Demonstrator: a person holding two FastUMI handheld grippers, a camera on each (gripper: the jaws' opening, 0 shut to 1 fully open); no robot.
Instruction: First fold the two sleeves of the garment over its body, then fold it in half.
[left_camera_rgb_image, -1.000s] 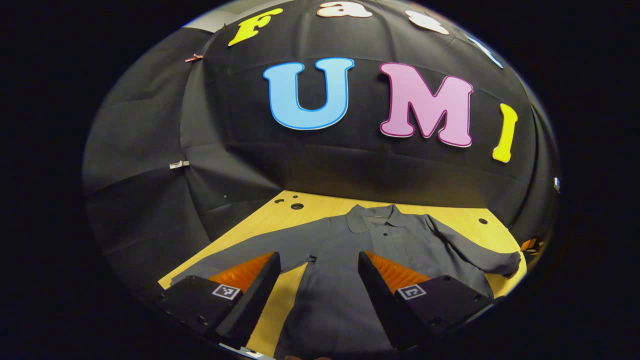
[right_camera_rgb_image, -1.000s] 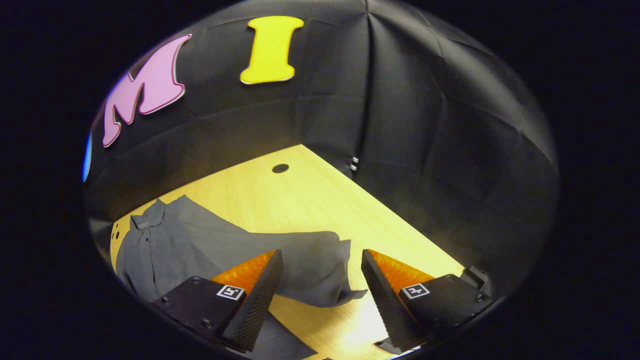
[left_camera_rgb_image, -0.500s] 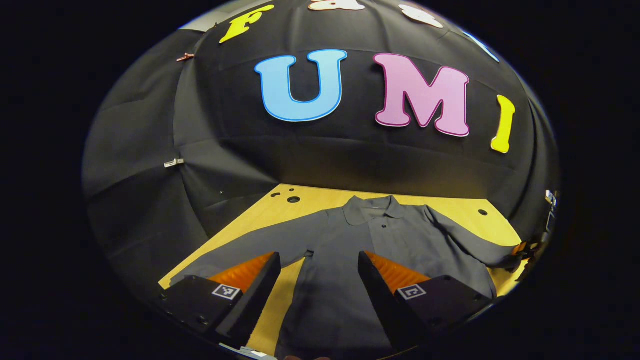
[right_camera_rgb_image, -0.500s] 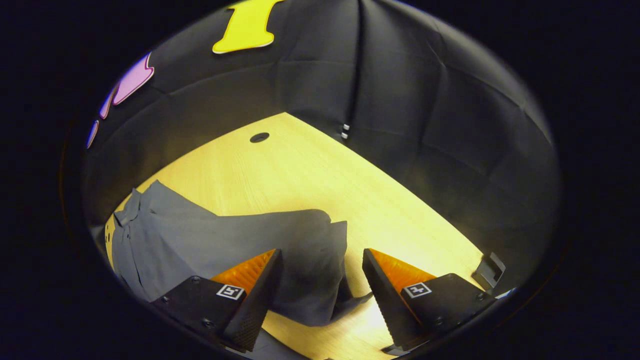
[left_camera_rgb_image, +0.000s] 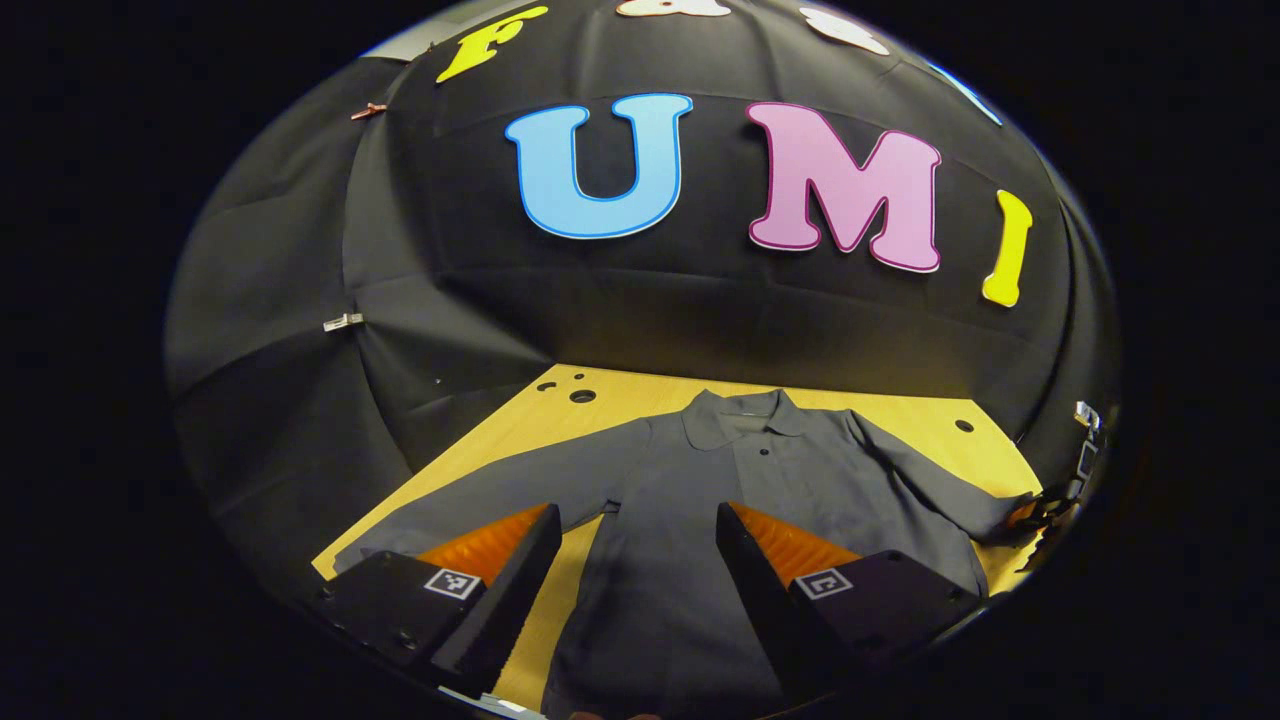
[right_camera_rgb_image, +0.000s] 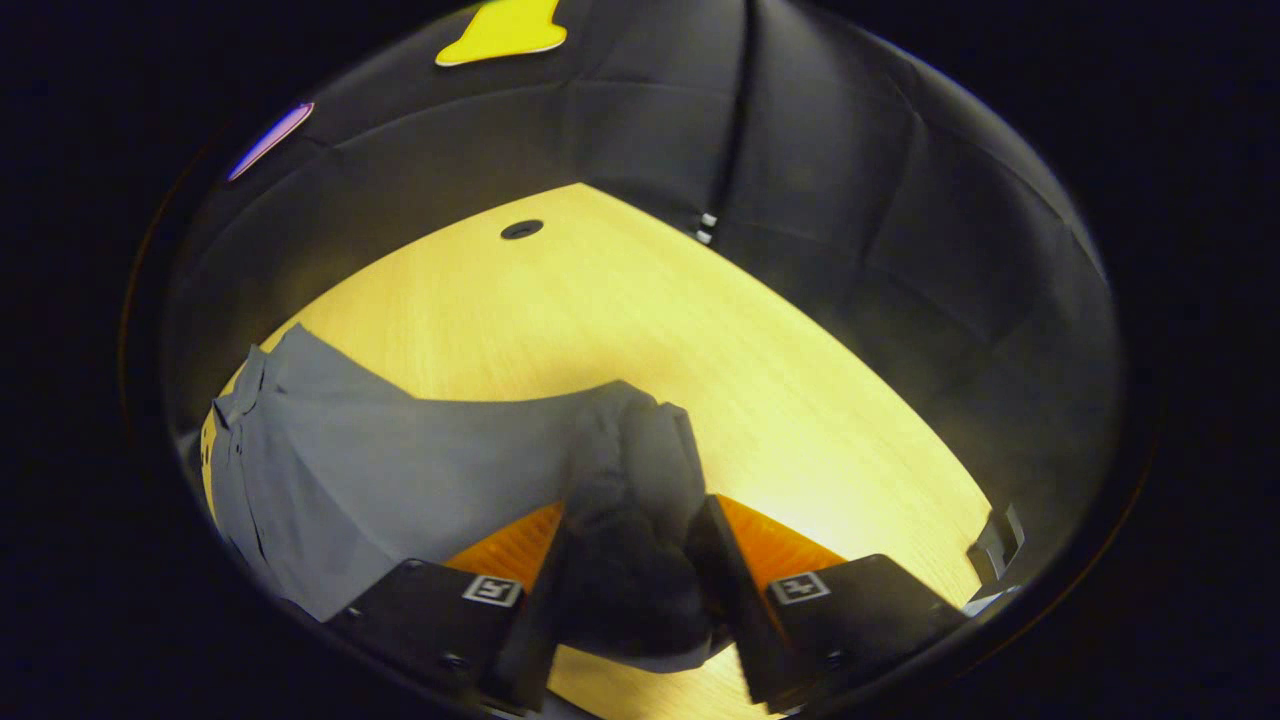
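On the table (right_camera_rgb_image: 600, 320), right gripper (right_camera_rgb_image: 628, 590) jaws seemingly pinch sleeve (right_camera_rgb_image: 630, 470)

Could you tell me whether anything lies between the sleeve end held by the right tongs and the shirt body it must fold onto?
Nothing visible does. The right tongs pinch the sleeve end; between it and the shirt body lies just the sleeve's own cloth on the table.
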